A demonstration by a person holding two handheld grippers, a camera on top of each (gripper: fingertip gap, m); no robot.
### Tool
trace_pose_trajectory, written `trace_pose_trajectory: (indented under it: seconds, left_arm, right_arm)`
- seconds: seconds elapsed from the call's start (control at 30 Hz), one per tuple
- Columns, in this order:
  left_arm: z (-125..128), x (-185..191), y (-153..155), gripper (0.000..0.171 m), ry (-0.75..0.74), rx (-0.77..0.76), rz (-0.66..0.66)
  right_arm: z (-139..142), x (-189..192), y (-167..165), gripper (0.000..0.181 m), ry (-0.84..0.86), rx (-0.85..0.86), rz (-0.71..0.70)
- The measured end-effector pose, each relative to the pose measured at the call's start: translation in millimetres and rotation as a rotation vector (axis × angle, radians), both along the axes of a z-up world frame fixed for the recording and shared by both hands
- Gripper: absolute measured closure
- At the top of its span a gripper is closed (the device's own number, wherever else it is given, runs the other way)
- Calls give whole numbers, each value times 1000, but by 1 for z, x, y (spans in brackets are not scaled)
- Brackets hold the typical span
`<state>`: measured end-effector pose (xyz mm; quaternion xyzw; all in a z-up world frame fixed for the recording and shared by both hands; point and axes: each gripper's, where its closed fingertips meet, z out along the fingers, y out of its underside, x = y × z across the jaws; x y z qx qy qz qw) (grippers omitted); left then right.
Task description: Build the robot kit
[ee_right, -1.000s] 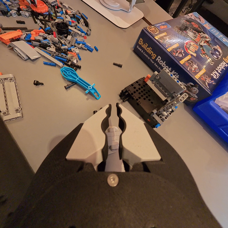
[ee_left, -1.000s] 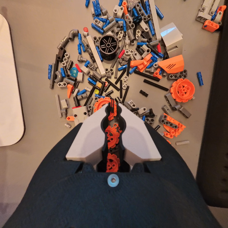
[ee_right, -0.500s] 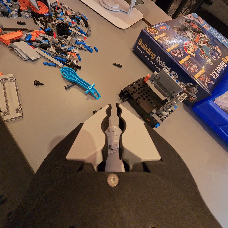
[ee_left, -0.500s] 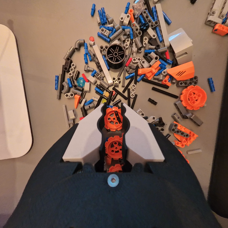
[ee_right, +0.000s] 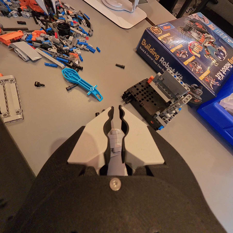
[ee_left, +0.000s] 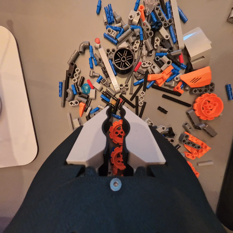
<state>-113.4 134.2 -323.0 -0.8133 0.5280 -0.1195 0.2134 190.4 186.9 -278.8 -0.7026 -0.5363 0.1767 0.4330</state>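
My left gripper [ee_left: 115, 108] hangs low over a pile of small building pieces [ee_left: 138, 60]. Its jaws stand a narrow gap apart, with a black pin [ee_left: 117, 103] between the tips. I cannot tell whether the tips touch the pin. Two orange gears [ee_left: 116, 131] on the table show through the gap. The left gripper's fingers [ee_right: 46, 5] also show in the right wrist view, down in the pile. My right gripper [ee_right: 116, 107] is shut on a light grey building piece [ee_right: 115, 140], above the grey table [ee_right: 63, 113], beside a black and grey assembly [ee_right: 148, 99].
A black wheel [ee_left: 123, 60] and a large orange gear [ee_left: 208, 107] lie in the pile. A white stand base [ee_left: 11, 100] is at the left. In the right wrist view, a turquoise tool [ee_right: 80, 83], a grey frame [ee_right: 10, 98], a blue kit box [ee_right: 189, 47] and a blue bin [ee_right: 218, 113]. One gripper's finger ends stand about 30 centimetres off the other's. The black wheel [ee_left: 123, 60] lies some 6 centimetres from my left tips, 25 centimetres from my right tips. It is also in sight in the right wrist view [ee_right: 62, 26].
My left gripper opened, moved forward over the pile, then narrowed its jaws around the black pin. The right gripper has barely moved and keeps hold of the grey piece.
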Motion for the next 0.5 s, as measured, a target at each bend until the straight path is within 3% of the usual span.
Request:
trace_pose_trajectory:
  seconds: [0.33,0.4,0.5]
  left_arm:
    - [1,-1,-2,168,-21,32,7]
    - [9,5,-3,169,-101,32,19]
    - [36,21,-3,169,-346,-2,63]
  right_arm:
    - [2,0,-1,175,7,4,7]
    - [3,0,-1,175,11,8,5]
    - [8,-1,0,174,26,22,-1]
